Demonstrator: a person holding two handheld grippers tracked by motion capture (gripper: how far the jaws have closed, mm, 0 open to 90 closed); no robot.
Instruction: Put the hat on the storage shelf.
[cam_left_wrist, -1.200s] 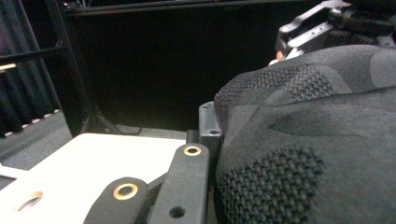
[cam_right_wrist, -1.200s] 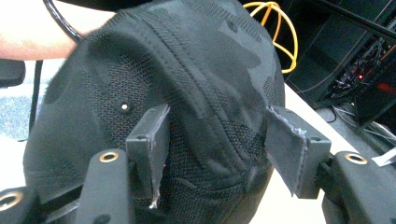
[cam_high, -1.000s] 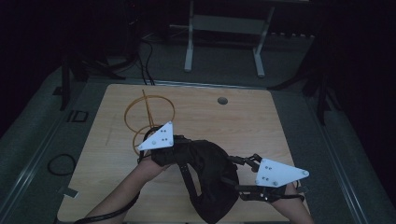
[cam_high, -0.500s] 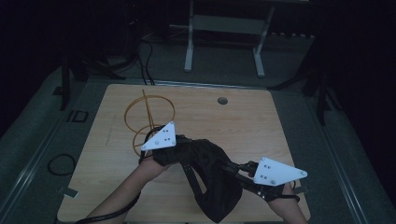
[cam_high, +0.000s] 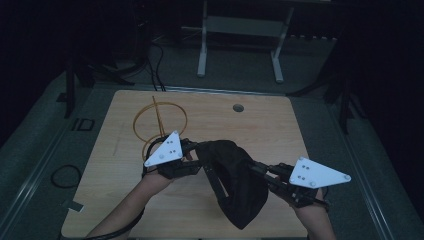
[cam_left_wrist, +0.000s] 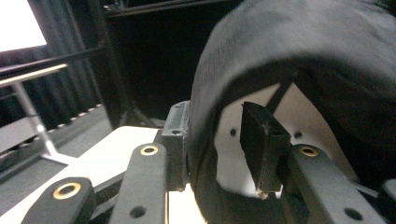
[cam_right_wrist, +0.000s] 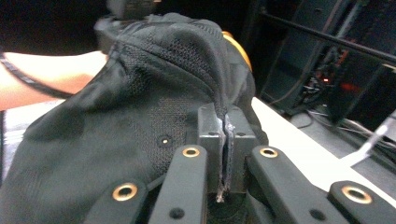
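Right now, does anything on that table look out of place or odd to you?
Nothing looks damaged or spilled. The black cloth bag hangs crumpled between the two grippers: the right gripper pinches its edge, while the left gripper, whose jaws have just been opening, has fabric draped loosely between them. The yellow wire rings lie untouched behind.

Left gripper (cam_high: 196, 161) and right gripper (cam_high: 260, 172) hold black cloth (cam_high: 235, 185) above table (cam_high: 280, 125).

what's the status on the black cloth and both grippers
Right hand-held gripper shut on the black cloth. Left hand-held gripper jaws just opening, cloth edge loose between them. Wire hanger lies beyond, not in the way.
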